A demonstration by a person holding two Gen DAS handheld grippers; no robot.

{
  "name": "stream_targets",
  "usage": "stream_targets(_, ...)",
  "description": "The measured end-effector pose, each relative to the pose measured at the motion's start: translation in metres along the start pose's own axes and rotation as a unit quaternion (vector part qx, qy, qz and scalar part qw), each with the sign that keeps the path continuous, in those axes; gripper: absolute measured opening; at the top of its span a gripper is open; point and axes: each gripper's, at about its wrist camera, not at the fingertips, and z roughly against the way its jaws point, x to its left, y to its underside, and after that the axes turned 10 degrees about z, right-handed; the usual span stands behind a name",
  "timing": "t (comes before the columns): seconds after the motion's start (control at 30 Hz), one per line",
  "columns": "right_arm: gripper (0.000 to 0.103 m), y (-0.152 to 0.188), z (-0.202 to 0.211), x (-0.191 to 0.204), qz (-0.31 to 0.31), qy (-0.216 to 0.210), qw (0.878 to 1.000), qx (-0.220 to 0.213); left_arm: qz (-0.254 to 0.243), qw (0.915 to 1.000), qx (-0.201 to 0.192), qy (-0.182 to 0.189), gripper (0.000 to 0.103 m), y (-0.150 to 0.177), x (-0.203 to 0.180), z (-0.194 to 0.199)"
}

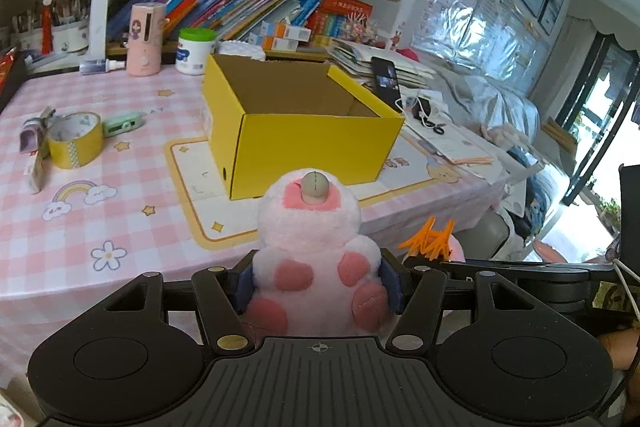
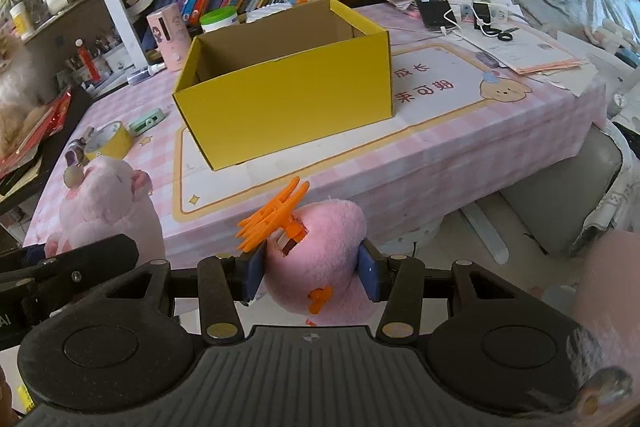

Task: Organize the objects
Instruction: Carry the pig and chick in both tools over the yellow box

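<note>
The open yellow cardboard box stands empty on the pink checked tablecloth beyond the left gripper clamping one pink-spotted plush toy, while the right gripper squeezes one pink orange-crested plush toy before that box.

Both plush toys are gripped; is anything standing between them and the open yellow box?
Nothing visible. The pink plush and the plush with the orange clip face bare tablecloth before the yellow box, whose top is open.
</note>
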Motion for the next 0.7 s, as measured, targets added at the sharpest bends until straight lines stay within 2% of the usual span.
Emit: stream_targets(0.7,0.045,-0.023,-0.021,-0.024,0.005,0.018,1.000,0.014,-0.003,0.9998,0.004,0.019,0.060,-0.022,-0.015,-0.038)
